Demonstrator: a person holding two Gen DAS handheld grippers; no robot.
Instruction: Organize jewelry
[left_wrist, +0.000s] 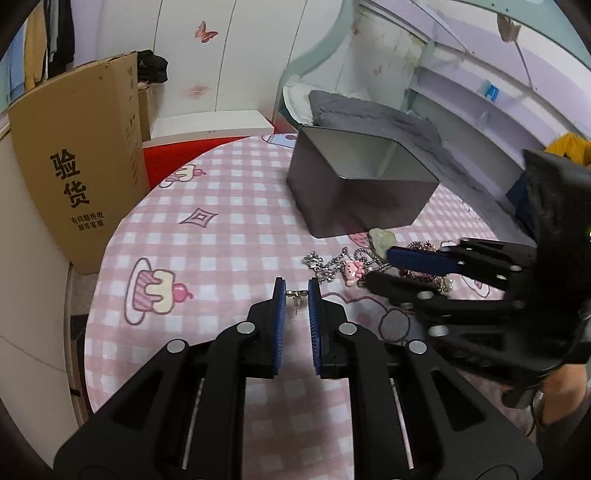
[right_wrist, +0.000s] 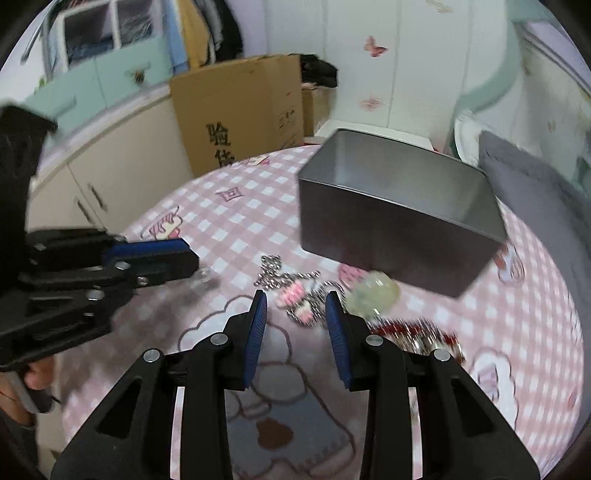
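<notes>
Pink-and-white checked cloth (left_wrist: 221, 229) printed with cartoon cakes covers the round table, with one brown cardboard box (left_wrist: 79, 162) standing beside it and white wardrobe doors with butterfly stickers behind.

One grey metal tin (left_wrist: 354, 192), open at the top, sits on the cloth toward the far side. Just in front of it lies the jewelry pile: one silver ball chain (left_wrist: 325, 267) carrying a pink cartoon charm (left_wrist: 354, 271), one pale green stone pendant (left_wrist: 380, 238) close to the tin's near corner, and a red-and-silver sparkly piece (right_wrist: 424, 334), blurred, to the right.

The left gripper (left_wrist: 297, 295) is nearly closed, its blue pads pinching one small earring (left_wrist: 296, 295) at its top, the post hanging down between them above the cloth.

The right gripper (right_wrist: 297, 306) stands partly open with nothing between its pads; in its own view the pink charm and chain lie on the cloth beyond the gap between the fingertips. From the left wrist view its fingers reach over the pile, whether they touch it cannot be told.
</notes>
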